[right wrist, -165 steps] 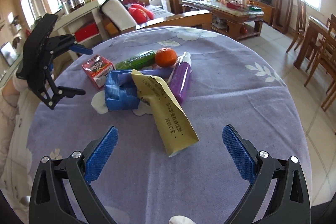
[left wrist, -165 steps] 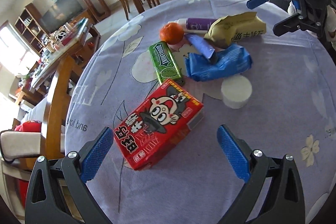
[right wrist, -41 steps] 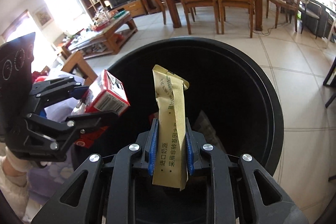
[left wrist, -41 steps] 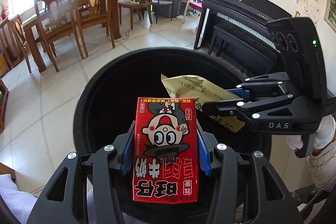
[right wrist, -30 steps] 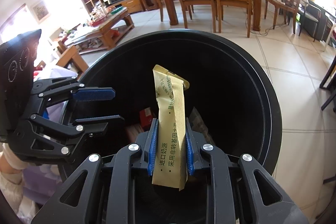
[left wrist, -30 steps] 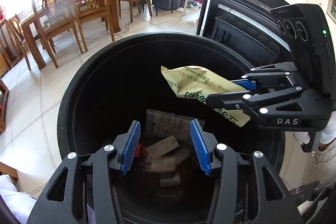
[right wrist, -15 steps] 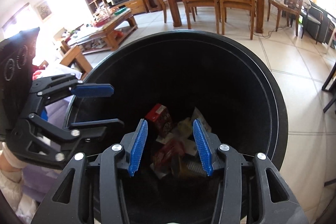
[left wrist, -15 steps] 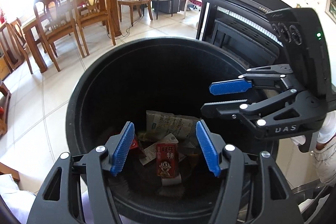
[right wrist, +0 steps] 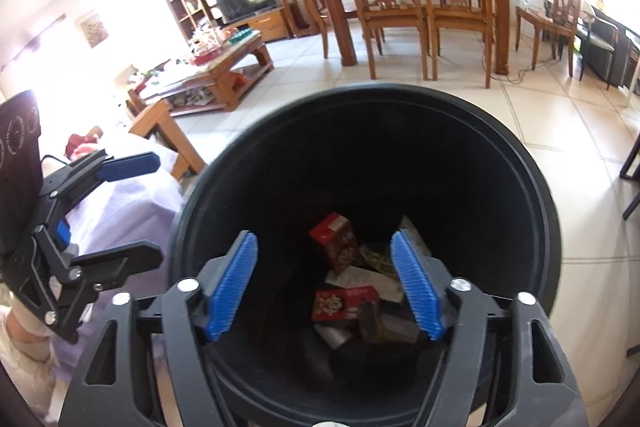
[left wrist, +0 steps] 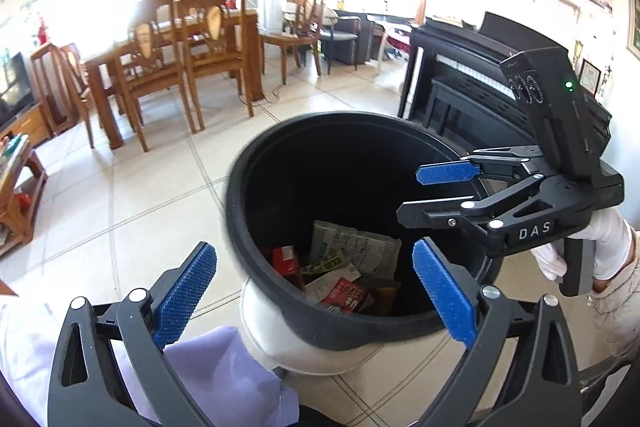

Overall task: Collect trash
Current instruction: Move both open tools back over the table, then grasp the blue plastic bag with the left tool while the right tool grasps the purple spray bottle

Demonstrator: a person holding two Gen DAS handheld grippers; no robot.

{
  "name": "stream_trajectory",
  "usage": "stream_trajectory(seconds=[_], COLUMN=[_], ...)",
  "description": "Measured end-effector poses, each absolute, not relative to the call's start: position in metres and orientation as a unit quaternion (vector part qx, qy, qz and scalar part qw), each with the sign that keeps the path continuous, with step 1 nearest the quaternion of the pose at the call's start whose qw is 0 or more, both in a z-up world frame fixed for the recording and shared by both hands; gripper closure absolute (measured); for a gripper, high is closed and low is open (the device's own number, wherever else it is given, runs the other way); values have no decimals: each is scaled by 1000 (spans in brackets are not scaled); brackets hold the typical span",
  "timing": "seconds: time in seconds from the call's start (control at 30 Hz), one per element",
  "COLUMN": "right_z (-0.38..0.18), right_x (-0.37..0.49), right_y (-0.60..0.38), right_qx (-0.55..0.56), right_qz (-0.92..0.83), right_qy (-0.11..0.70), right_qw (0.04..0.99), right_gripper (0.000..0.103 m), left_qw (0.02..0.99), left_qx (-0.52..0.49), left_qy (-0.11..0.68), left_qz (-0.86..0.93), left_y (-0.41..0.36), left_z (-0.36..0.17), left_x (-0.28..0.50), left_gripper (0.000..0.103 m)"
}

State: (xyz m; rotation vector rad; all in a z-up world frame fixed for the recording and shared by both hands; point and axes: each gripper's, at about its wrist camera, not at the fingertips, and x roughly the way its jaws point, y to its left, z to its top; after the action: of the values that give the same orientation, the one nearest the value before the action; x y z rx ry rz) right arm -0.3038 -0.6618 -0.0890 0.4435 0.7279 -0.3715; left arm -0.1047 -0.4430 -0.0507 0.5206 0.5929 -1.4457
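We hover both tools at the black trash bin [right wrist: 536, 187], and neither carries anything. Our left gripper [left wrist: 316, 291] stands wide, near the bin's near-left rim; our right gripper [right wrist: 324, 285] is moderately spread, empty, right over the mouth. Down inside lie the red milk carton [right wrist: 344, 303], a second red carton [right wrist: 334, 241] and crumpled wrappers [left wrist: 354, 247] (all settled at the bottom). The risk now, we judge: swinging away carelessly, a finger could clip the rim and tip the bin on its white base [left wrist: 280, 339], spilling the trash. The lavender tablecloth [left wrist: 224, 371] hangs just beside our left gripper and could snag.
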Motion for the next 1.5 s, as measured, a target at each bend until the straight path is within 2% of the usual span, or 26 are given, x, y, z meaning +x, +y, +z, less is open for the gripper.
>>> stream_trajectory(seconds=[0.53,0.57,0.63,0.77,0.87,0.93,1.2,1.5], right_z=[-50,-48,-45,-44,-46,-48,-54,-61], right_x=[-202,-194,-177,-143,-115,-98,-30,26], right_y=[-552,-545,-529,-493,-465,-447,-380,-338], right_qx=[145,142,136,122,112,107,105,109], right_qz=[-81,-74,-64,-34,-13,-2,55,99], right_qy=[357,358,359,365,374,376,399,409], right_qw=[919,920,921,922,921,920,909,901], right_gripper=[27,26,15,13,12,7,7,7], left_qw=[771,776,790,812,831,841,819,760], left_qx=[177,176,171,148,112,83,-88,-171], left_qy=[273,274,281,299,320,335,442,500], left_qz=[-547,-539,-517,-479,-442,-416,-355,-377], left_y=[-294,-286,-262,-219,-173,-146,-54,-38], left_z=[-26,-26,-27,-25,-26,-27,-42,-71], left_x=[-24,-20,-8,20,49,67,147,180], left_gripper=[5,5,5,5,5,5,5,5])
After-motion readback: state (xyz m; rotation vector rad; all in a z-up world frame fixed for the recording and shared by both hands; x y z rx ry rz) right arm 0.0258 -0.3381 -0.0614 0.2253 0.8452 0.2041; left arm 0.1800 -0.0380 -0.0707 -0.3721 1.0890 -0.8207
